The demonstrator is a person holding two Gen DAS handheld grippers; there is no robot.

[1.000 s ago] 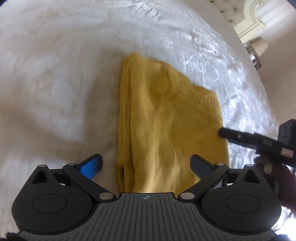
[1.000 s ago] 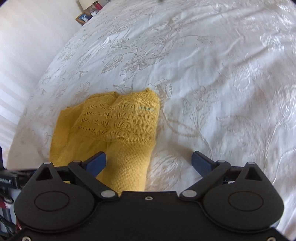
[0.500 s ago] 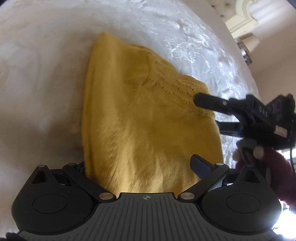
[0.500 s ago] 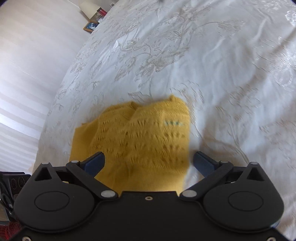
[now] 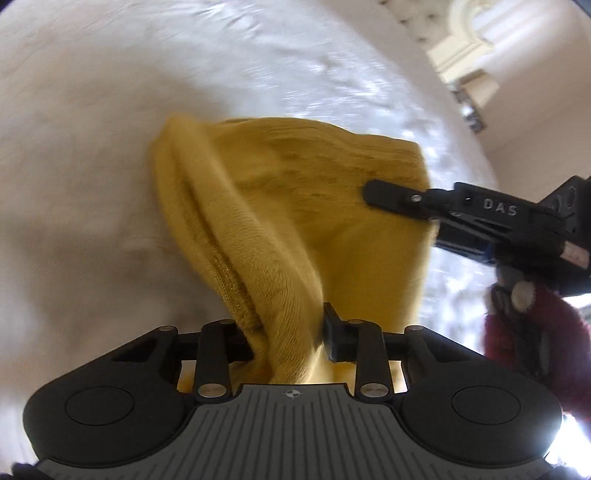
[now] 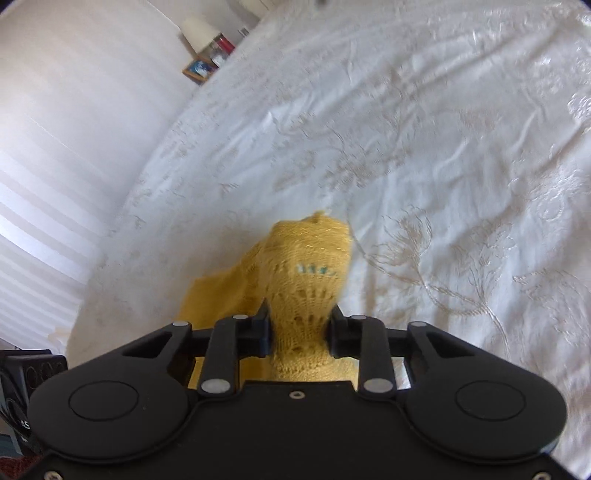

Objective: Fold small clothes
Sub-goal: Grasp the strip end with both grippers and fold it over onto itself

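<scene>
While both claws pinch the yellow knit garment (image 5: 280,229) above the white bedspread (image 6: 443,155), the left claw (image 5: 284,332) closed on a bunched plain edge and the right claw (image 6: 299,328) closed on the lacy end, the fold will likely go best if both edges travel level and land squarely together. Motion blur smears the knit, and each claw's body hides the cloth beneath it.

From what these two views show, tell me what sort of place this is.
Most likely a bedroom. The yellow knit garment is being worked over a white embroidered bedspread. A tufted headboard shows at one end, and a small lamp stands beside a framed picture next to the bed.
</scene>
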